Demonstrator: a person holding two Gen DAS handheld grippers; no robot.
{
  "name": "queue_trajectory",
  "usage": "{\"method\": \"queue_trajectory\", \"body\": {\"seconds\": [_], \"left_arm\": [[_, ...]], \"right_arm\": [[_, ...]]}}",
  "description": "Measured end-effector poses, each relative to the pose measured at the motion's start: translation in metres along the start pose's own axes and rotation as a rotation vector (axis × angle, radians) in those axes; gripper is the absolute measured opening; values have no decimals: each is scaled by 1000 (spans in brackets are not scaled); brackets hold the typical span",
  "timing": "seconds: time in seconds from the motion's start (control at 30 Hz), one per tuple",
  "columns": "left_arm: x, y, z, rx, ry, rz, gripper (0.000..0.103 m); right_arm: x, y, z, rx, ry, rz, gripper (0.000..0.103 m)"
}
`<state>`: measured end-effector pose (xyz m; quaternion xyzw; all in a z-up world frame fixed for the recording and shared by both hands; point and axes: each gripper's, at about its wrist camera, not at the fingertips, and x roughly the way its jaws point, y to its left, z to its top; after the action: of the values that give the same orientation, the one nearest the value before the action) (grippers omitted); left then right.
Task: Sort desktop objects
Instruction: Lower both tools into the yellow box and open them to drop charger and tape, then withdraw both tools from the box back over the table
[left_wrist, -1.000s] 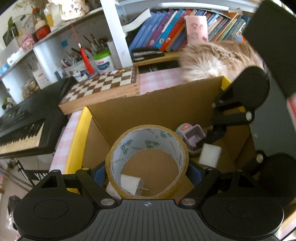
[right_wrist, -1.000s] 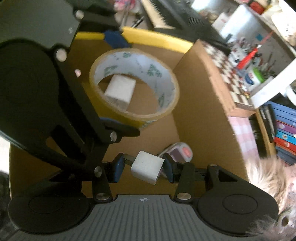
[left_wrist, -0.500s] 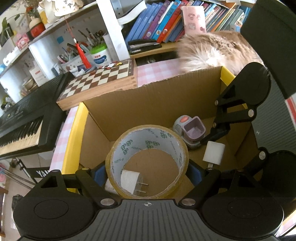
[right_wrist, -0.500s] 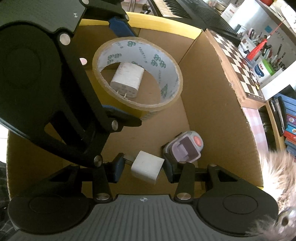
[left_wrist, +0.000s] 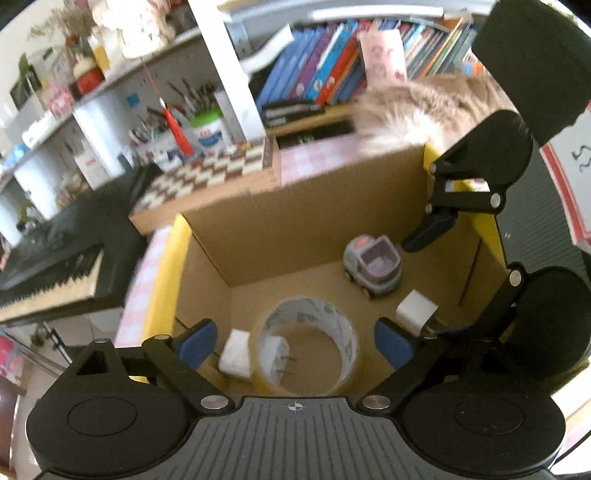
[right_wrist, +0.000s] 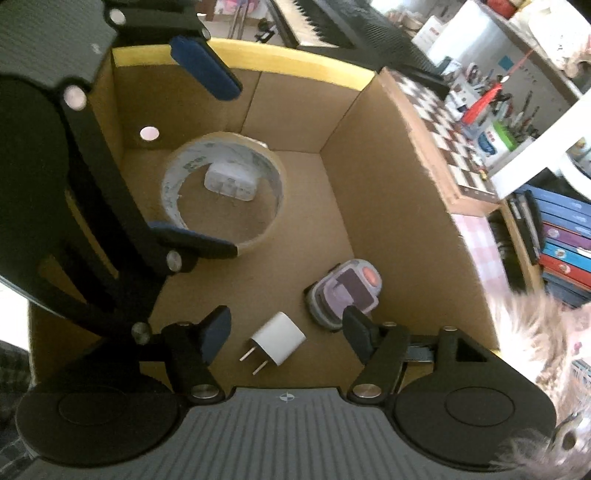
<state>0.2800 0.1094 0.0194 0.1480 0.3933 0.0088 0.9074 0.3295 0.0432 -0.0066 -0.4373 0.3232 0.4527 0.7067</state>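
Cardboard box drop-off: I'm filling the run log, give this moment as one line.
left gripper: open, tape roll released | right gripper: opening, white charger released | both in cardboard box

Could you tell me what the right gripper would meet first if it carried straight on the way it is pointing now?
Most likely the white charger lying on the box floor between the open right gripper fingers; exact depth is unclear.
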Motion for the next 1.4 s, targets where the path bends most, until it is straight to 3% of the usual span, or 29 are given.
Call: {"method": "queue_trajectory", "body": {"seconds": [0.17,0.47,1.07,1.4], "left_arm": [[-22,2,3,-35,-74,9,95],[-63,4,3,-105,-197,1,99],[-118,18,-32,-215,-322,-20,100],[-139,29,-69,-297,-332,12,100]], "right_arm": [[-21,-5,-4,59,-75,-46,72],[-73,-6,-18,192,-191,-157,75],[-137,29,-51,461,-361,-396,76],[-160,68,-59,573,-449,-496,79]]}}
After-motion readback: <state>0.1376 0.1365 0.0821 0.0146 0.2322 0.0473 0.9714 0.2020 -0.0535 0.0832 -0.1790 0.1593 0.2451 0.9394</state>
